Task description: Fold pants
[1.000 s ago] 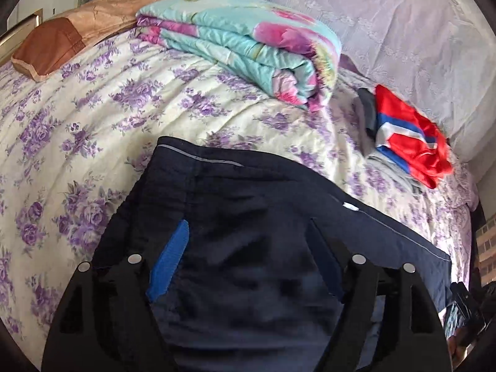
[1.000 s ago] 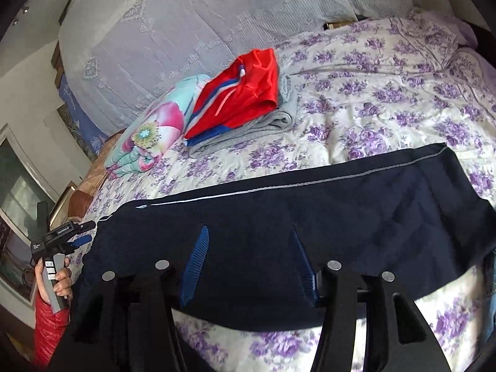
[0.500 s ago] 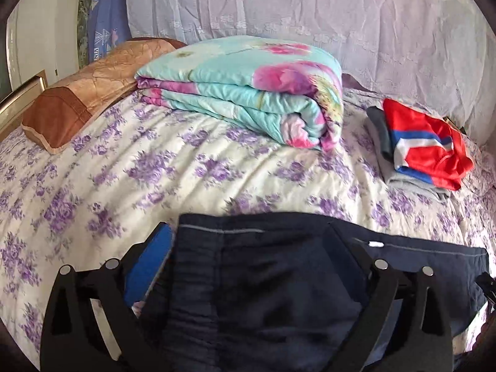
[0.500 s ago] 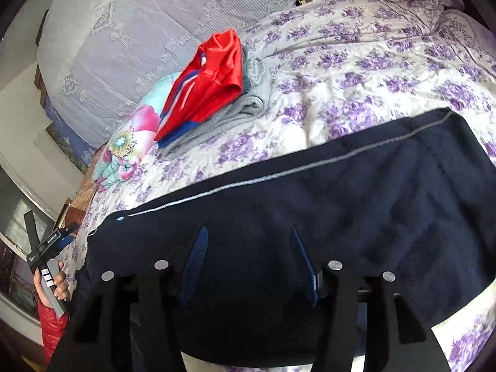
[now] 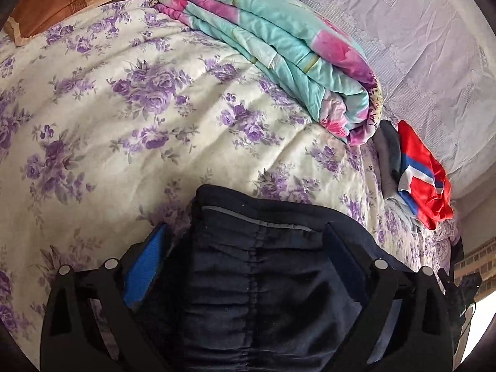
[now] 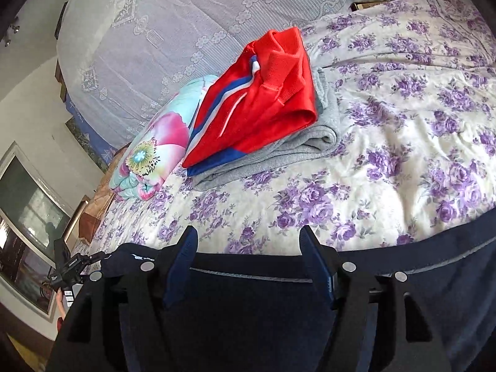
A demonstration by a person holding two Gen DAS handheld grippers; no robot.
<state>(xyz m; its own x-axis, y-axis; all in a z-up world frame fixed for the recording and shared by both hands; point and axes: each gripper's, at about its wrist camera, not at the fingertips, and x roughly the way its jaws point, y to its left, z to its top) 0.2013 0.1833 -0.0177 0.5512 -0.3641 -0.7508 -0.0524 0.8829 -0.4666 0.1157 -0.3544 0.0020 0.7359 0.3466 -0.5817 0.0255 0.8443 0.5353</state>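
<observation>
Navy pants (image 5: 257, 279) lie on bed (image 5: 124, 124). L gripper (image 5: 245, 248) wide open over waistband, no grip. R gripper (image 6: 248, 251) opening, pants edge between its jaws.

Left gripper (image 5: 248, 248): jaws spread wide, pitched down twd bed, blue pad on left finger (image 5: 145, 274) facing in, right finger dark in shadow. Dark fabric between fingers, pads not pressing on it.

Right gripper (image 6: 249, 249): jaws opening, both blue-padded fingers (image 6: 183, 265) standing apart, angled down less steeply. Fabric between them too, no pinch visible.

Far left of right-wrist view: person's hand (image 6: 60, 302) on handle of left gripper, mostly cut off.
</observation>
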